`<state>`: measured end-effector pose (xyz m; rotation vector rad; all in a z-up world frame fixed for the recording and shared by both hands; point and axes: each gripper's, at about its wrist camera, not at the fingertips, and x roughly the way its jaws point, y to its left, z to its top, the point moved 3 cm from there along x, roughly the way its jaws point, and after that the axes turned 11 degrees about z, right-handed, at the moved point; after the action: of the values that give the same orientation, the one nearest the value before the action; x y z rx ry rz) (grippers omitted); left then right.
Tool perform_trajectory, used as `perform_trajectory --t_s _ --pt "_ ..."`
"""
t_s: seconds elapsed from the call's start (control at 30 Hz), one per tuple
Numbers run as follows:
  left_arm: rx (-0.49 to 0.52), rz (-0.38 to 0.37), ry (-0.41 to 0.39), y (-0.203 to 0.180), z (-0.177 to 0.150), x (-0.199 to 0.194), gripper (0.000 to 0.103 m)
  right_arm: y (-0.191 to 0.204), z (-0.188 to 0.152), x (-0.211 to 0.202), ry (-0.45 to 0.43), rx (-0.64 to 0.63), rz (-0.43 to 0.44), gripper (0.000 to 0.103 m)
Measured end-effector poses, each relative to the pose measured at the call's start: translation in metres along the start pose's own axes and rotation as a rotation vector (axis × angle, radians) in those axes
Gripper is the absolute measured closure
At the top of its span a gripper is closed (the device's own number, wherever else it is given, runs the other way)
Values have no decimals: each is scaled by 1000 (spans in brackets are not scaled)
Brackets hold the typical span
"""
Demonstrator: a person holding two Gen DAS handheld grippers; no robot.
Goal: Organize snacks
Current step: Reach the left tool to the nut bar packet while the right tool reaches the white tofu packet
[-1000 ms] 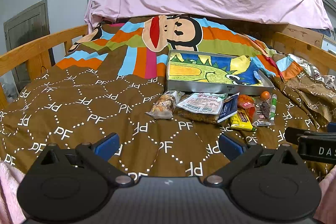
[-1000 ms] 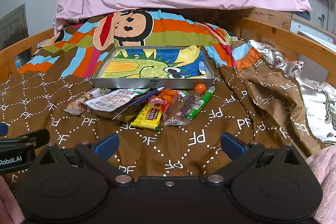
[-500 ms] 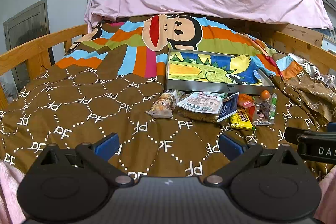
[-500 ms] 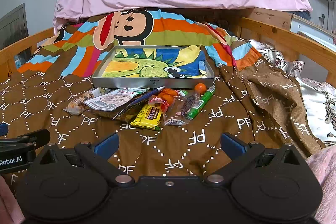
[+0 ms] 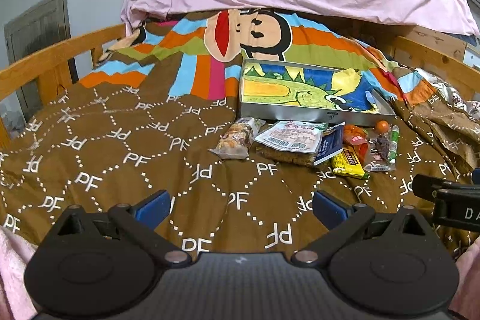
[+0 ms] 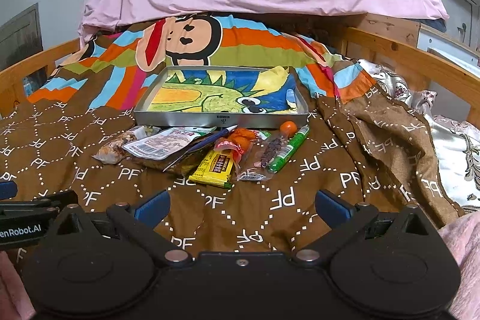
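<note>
A brown bedspread printed with white "PF" letters [image 6: 315, 170] covered the bed, and on it lay the shallow silver metal tray with a cartoon dinosaur lining [image 6: 220, 122] [image 5: 312, 113], the landmark for everything else. Directly in front of the tray's near wall the snacks lay in a loose row, some overlapping. At the row's left end lay a clear pack of mixed nuts [image 6: 115, 147] [image 5: 235, 140], then a flat white-labelled pack with a barcode [image 6: 163, 143] [image 5: 289, 137], a dark blue packet [image 5: 330, 144], an orange wrapper [image 6: 240, 140], a yellow bar with red print too small to read [image 6: 214, 170] [image 5: 348, 164], a small orange ball [image 6: 288, 126] touching the tray wall, and a green tube [image 6: 288, 152] [image 5: 393, 143].

The left tongs [image 5: 240, 207] and the right tongs [image 6: 241, 206] both stood wide apart, empty, hovering over bare bedspread well in front of the tray.

Only the right view showed writing ending "enRobot.AI" on the left tool; the left view showed "DA" on the right tool.
</note>
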<state>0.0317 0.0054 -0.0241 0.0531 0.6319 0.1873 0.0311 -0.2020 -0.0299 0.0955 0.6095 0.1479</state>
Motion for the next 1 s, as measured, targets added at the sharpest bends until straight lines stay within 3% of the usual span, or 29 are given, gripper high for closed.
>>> perform_trajectory --t_s 0.17,0.37,0.5,0.77,1.0 --pt "-6 -24 72 2 7 16 0 -5 10 2 2 14 54 1" --pt "-2 -57 141 3 20 43 0 0 23 15 6 -51 57 1" --pt "38 -88 175 0 32 62 0 -4 31 33 56 -51 72 1" --pt "188 -120 154 -7 61 103 0 -3 41 67 50 -125 94 1" --pt "215 -145 159 -1 82 148 0 17 54 103 26 -269 165 1"
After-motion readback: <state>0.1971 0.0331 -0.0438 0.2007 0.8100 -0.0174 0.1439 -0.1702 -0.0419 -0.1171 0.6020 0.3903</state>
